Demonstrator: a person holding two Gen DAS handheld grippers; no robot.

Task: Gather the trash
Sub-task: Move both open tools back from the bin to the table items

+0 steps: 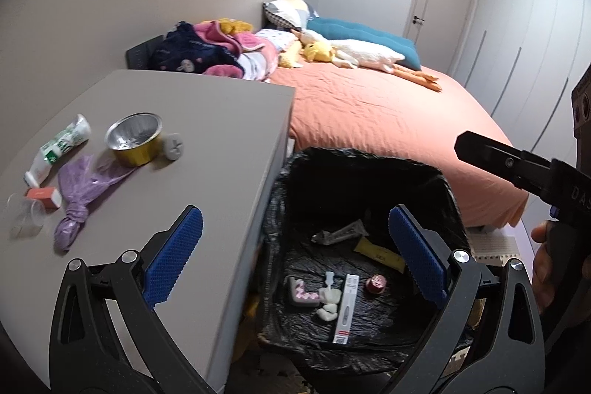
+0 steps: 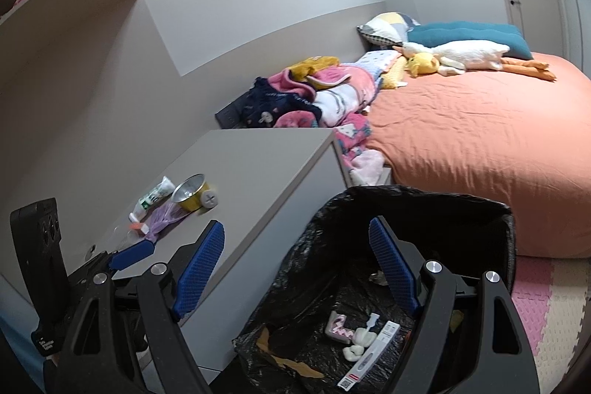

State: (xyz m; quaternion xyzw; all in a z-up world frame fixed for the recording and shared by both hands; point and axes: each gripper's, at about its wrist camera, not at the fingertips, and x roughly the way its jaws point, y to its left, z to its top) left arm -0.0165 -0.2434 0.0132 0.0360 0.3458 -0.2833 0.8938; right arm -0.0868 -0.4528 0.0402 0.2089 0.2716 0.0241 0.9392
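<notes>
Trash lies scattered on the grey tabletop (image 1: pixel 207 120) at the left: a clear plastic cup (image 1: pixel 27 216), a small orange-and-white box (image 1: pixel 43 196), a white and green tube (image 1: pixel 61 144), a knotted purple bag (image 1: pixel 83 198), a gold foil bowl (image 1: pixel 135 139) and a grey cap (image 1: pixel 173 146) just beside the bowl. The left gripper (image 1: pixel 295 257) hangs with its jaws spread wide and empty, one blue pad over the tabletop edge, the other over the bin. Right of the tabletop stands the black-lined bin (image 1: pixel 448 194), already holding a long white test box (image 1: pixel 347 305), a pink-patterned piece (image 1: pixel 303 292), white crumpled bits (image 1: pixel 328 303), a small red lid (image 1: pixel 376 283) and a yellow wrapper (image 1: pixel 378 252). The right gripper (image 2: pixel 295 264) also has its jaws apart, gripping nothing, above the bin. Farther right, an orange bed (image 1: pixel 388 113) carries plush toys (image 1: pixel 354 56).
</notes>
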